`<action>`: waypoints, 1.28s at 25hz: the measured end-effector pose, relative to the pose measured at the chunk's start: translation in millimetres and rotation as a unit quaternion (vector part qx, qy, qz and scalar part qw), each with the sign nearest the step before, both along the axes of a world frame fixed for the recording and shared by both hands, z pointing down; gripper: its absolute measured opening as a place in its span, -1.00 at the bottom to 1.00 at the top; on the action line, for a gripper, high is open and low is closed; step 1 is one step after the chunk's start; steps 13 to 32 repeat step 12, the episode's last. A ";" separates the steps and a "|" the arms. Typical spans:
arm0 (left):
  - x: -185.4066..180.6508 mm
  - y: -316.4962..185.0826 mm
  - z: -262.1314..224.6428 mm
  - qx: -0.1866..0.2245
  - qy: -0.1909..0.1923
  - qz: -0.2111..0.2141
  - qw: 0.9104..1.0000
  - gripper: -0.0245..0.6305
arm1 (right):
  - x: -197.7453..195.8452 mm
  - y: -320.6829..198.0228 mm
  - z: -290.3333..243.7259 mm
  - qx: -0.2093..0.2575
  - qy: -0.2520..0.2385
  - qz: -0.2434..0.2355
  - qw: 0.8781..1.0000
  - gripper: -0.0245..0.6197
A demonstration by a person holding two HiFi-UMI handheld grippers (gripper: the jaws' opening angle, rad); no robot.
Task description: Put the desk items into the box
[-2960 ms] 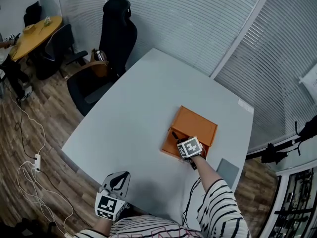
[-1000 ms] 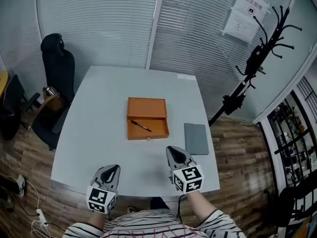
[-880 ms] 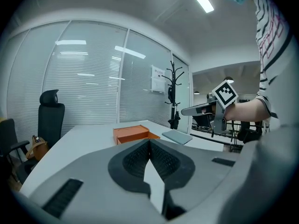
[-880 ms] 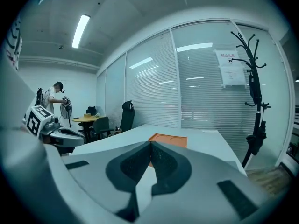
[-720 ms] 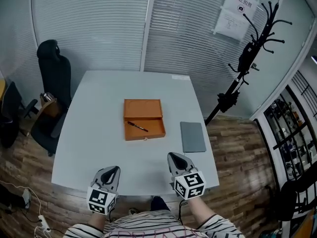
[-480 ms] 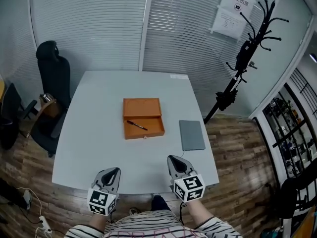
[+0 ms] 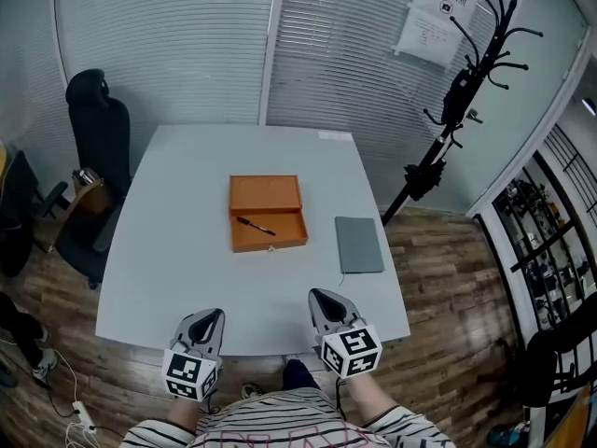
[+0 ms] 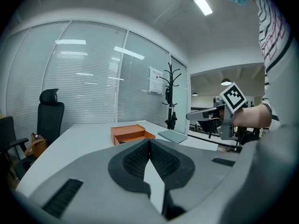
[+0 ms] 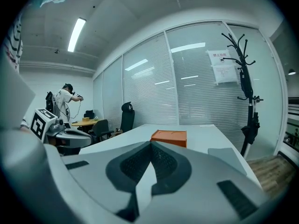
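An orange box (image 7: 267, 213) lies open in the middle of the grey table (image 7: 177, 250), its lid folded back. A black pen (image 7: 255, 226) rests inside its tray. A grey notebook (image 7: 359, 245) lies flat on the table just right of the box. My left gripper (image 7: 210, 321) and right gripper (image 7: 325, 301) hover side by side over the table's near edge, well short of the box. Both are shut, with nothing between the pads. The box (image 8: 128, 133) and notebook (image 8: 173, 135) show beyond the left gripper (image 8: 149, 141). The box (image 9: 169, 137) also lies ahead of the right gripper (image 9: 152, 144).
A black office chair (image 7: 89, 110) stands off the table's far left corner. A coat stand (image 7: 457, 73) rises to the right by the blinds. A person (image 9: 65, 101) stands in the background beside a round yellow table (image 9: 86, 122).
Three seconds ago my right gripper was at the box, over the pen. It has since drawn back to the near edge. Over the last second only the view has shifted slightly.
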State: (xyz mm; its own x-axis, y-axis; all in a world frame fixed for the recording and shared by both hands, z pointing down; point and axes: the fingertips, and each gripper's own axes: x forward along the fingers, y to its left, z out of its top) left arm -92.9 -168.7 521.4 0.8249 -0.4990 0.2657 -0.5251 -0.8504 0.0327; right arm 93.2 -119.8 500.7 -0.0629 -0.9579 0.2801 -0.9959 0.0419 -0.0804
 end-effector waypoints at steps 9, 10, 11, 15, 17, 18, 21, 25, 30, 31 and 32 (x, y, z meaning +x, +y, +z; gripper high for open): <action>3.9 -3.8 3.8 -0.004 0.000 -0.001 1.000 -0.86 | 2.7 -4.8 5.0 -0.007 -0.004 -0.001 1.000 -0.85; 4.7 -5.3 4.1 -0.005 0.000 -0.002 1.000 -0.86 | 3.5 -6.0 5.5 -0.008 -0.004 -0.001 1.000 -0.85; 5.5 -6.7 4.5 -0.005 -0.001 -0.002 1.000 -0.86 | 4.3 -7.2 6.1 -0.009 -0.004 -0.001 1.000 -0.85; 6.3 -8.1 4.9 -0.005 -0.001 -0.003 1.000 -0.86 | 5.1 -8.4 6.8 -0.009 -0.004 -0.002 1.000 -0.85; 6.3 -8.1 4.9 -0.005 -0.001 -0.003 1.000 -0.86 | 5.1 -8.4 6.8 -0.009 -0.004 -0.002 1.000 -0.85; 6.3 -8.1 4.9 -0.005 -0.001 -0.003 1.000 -0.86 | 5.1 -8.4 6.8 -0.009 -0.004 -0.002 1.000 -0.85; 6.3 -8.1 4.9 -0.005 -0.001 -0.003 1.000 -0.86 | 5.1 -8.4 6.8 -0.009 -0.004 -0.002 1.000 -0.85; 6.3 -8.1 4.9 -0.005 -0.001 -0.003 1.000 -0.86 | 5.1 -8.4 6.8 -0.009 -0.004 -0.002 1.000 -0.85; 6.3 -8.1 4.9 -0.005 -0.001 -0.003 1.000 -0.86 | 5.1 -8.4 6.8 -0.009 -0.004 -0.002 1.000 -0.85; 6.3 -8.1 4.9 -0.005 -0.001 -0.003 1.000 -0.86 | 5.1 -8.4 6.8 -0.009 -0.004 -0.002 1.000 -0.85; 6.3 -8.1 4.9 -0.005 -0.001 -0.003 1.000 -0.86 | 5.1 -8.4 6.8 -0.009 -0.004 -0.002 1.000 -0.85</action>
